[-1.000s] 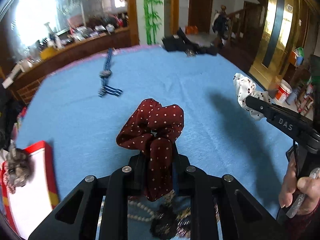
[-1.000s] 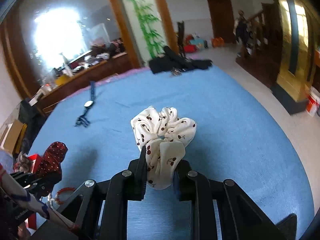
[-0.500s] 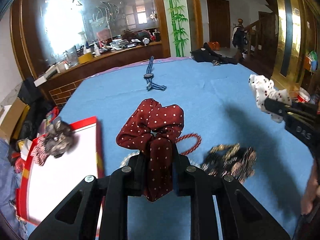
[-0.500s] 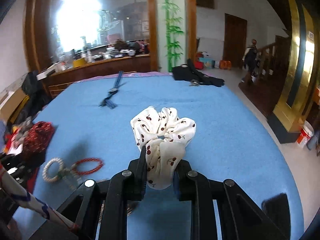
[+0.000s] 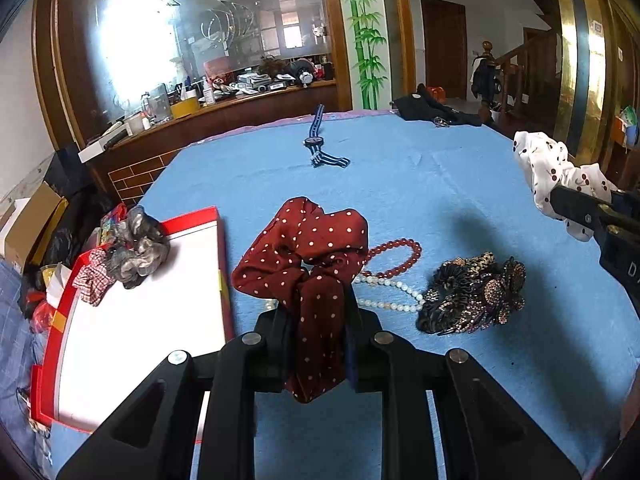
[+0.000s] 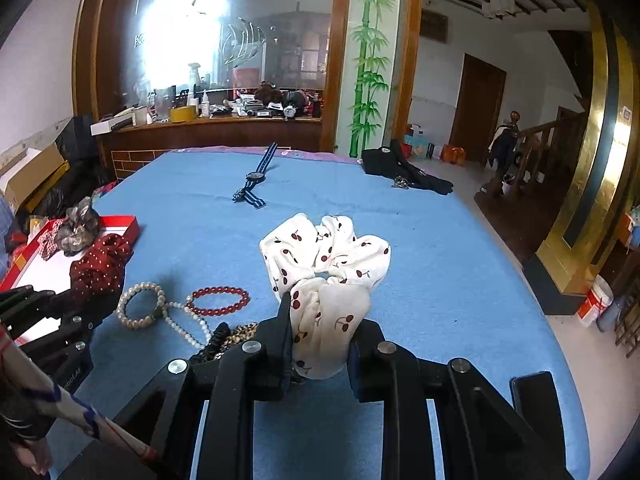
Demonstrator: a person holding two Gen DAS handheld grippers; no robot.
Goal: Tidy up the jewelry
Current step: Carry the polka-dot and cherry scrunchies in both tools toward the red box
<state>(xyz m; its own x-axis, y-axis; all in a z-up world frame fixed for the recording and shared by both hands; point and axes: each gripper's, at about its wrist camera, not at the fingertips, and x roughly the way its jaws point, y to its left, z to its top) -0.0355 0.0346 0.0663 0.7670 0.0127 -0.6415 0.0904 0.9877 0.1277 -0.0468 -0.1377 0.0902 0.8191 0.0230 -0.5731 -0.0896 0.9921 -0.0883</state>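
My left gripper (image 5: 318, 320) is shut on a dark red polka-dot scrunchie (image 5: 304, 248), held above the blue cloth just right of a red-rimmed white box (image 5: 132, 320). A grey scrunchie (image 5: 136, 246) and a checked red one (image 5: 90, 282) lie in the box's far corner. My right gripper (image 6: 320, 324) is shut on a white cherry-print scrunchie (image 6: 326, 256), seen at the right edge of the left wrist view as well (image 5: 556, 176). On the cloth lie a pearl strand (image 6: 160, 308), a red bead bracelet (image 6: 218, 300) and a leopard-print hair clip (image 5: 472, 294).
A blue striped watch (image 5: 318, 144) lies farther back on the blue cloth (image 6: 440, 280). Black clothing (image 6: 400, 170) sits at the far edge. A cluttered wooden counter (image 6: 208, 120) stands behind, boxes and bags at the left, a floor drop-off at the right.
Both grippers swung left with their scrunchies still held. The white box, pearls, red bracelet and hair clip came into fuller view; the left gripper now sits beside the box.
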